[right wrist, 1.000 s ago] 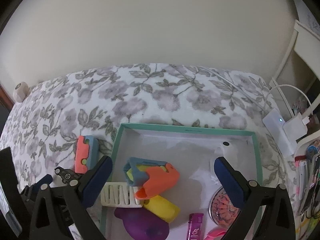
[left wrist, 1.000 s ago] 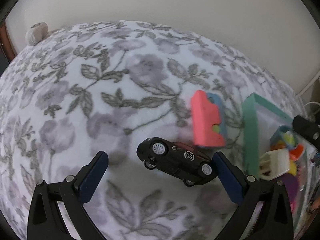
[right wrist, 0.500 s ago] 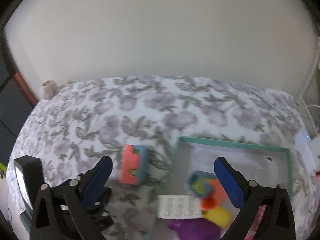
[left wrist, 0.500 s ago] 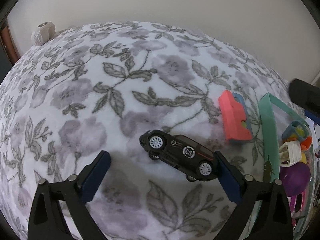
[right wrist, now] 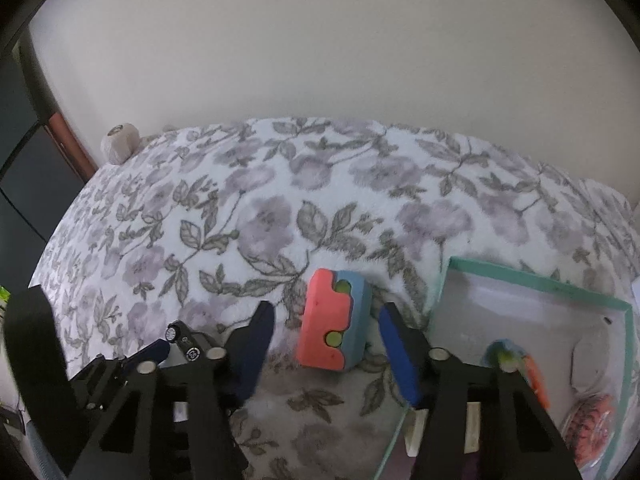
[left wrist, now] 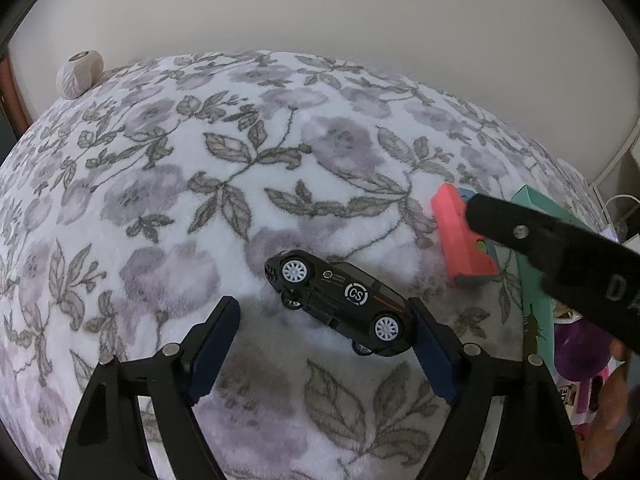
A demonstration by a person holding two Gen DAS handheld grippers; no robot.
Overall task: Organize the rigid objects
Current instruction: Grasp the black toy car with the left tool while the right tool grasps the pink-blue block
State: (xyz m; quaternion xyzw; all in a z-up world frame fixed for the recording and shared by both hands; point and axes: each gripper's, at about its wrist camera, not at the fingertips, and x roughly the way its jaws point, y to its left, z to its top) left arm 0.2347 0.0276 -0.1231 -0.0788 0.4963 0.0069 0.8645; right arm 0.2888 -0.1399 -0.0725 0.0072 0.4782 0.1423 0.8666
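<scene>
Left gripper [left wrist: 326, 328], jaws narrowing yet apart, brackets the black toy car [left wrist: 340, 302]. Beyond it, the right gripper [right wrist: 326, 334], newly arrived from the teal tray [right wrist: 532, 280], closes around the untouched red-blue block [right wrist: 334, 320].

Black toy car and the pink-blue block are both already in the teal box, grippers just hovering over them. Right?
No. The black toy car and pink-blue block both lie on the floral blanket, outside the teal box; both wrist views show it.
</scene>
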